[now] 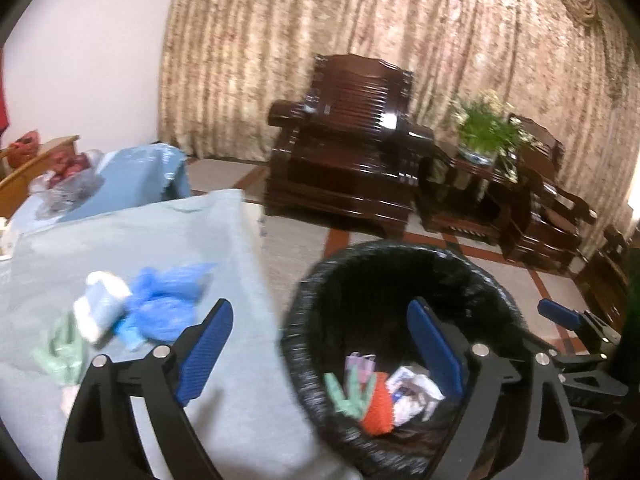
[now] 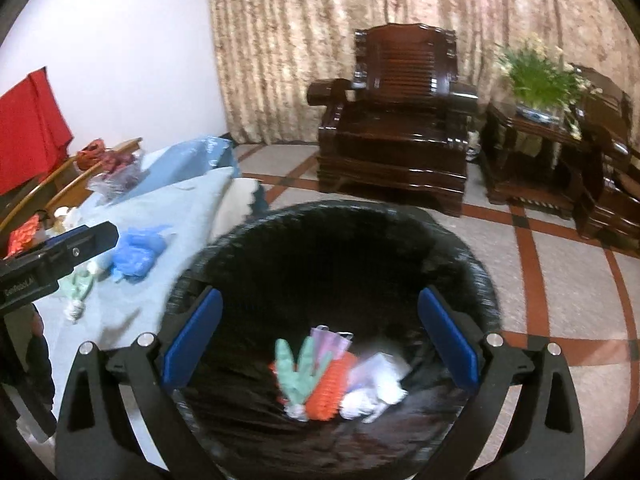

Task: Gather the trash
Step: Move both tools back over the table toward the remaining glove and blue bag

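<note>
Furnishings seen beyond the work area

A dark wooden armchair is set at twelve o'clock before patterned curtains; a potted plant is placed at two o'clock.

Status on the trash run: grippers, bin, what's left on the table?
Left gripper and right gripper open, empty, over bin. Bin holds several pieces. Blue bag, green scrap on table. Nothing blocking.

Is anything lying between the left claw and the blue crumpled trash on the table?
Nothing visible does. The left claw is open and empty, and the blue plastic bag lies just ahead of its left finger, with only bare tablecloth between them. The bin stands off to the right.
</note>
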